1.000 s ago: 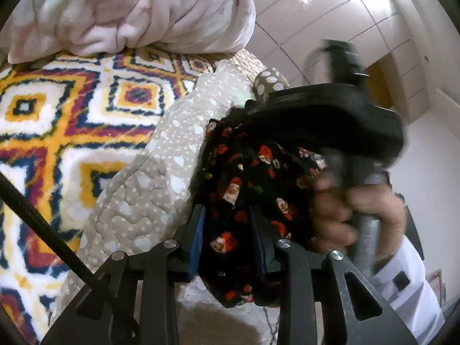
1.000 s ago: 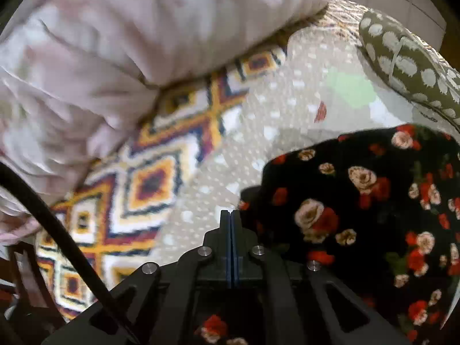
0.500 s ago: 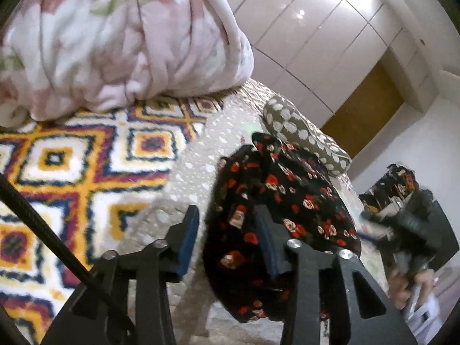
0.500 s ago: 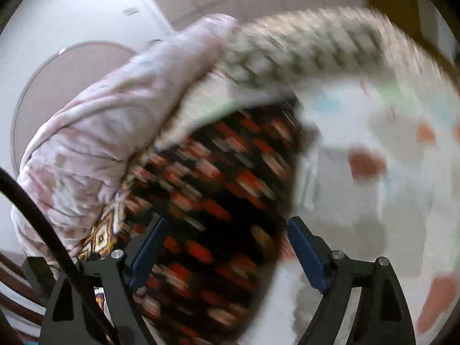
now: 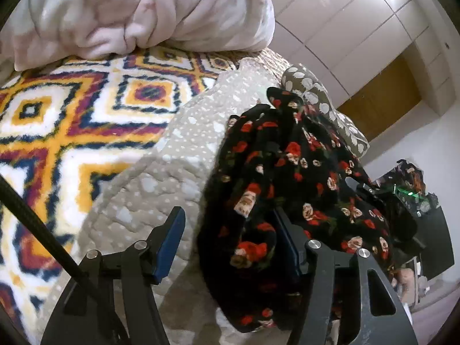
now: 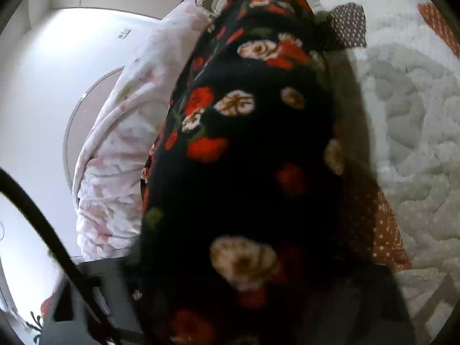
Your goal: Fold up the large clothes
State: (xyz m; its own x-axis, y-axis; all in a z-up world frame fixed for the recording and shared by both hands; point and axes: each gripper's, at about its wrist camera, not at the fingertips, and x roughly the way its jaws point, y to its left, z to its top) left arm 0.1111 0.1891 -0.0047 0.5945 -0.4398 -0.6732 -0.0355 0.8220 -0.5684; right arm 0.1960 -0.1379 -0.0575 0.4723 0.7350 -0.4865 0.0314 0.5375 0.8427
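A black garment with red and cream flowers [image 5: 287,172] lies bunched on the beige quilted bedspread [image 5: 172,172]. My left gripper [image 5: 227,241] is at its near end, and its jaws are opening. The cloth hangs between them against the right pad, while the left pad [image 5: 169,238] stands apart from it. My right gripper [image 5: 362,189] reaches the garment's far right edge, with a hand [image 5: 405,281] below it. In the right wrist view the garment [image 6: 244,143] fills the frame and hides the fingers. Those jaws are closing, and no grip shows.
A pink-white duvet [image 5: 143,8] is heaped at the back on an orange, navy and white diamond-patterned blanket [image 5: 72,120]. An olive pillow with white dots [image 5: 322,106] lies behind the garment. White wardrobe doors [image 5: 345,28] stand beyond the bed.
My left jaws have spread apart and let go of the cloth. My right gripper opened from fully shut, left the garment's top and swung round to its right edge, where cloth now covers its view.
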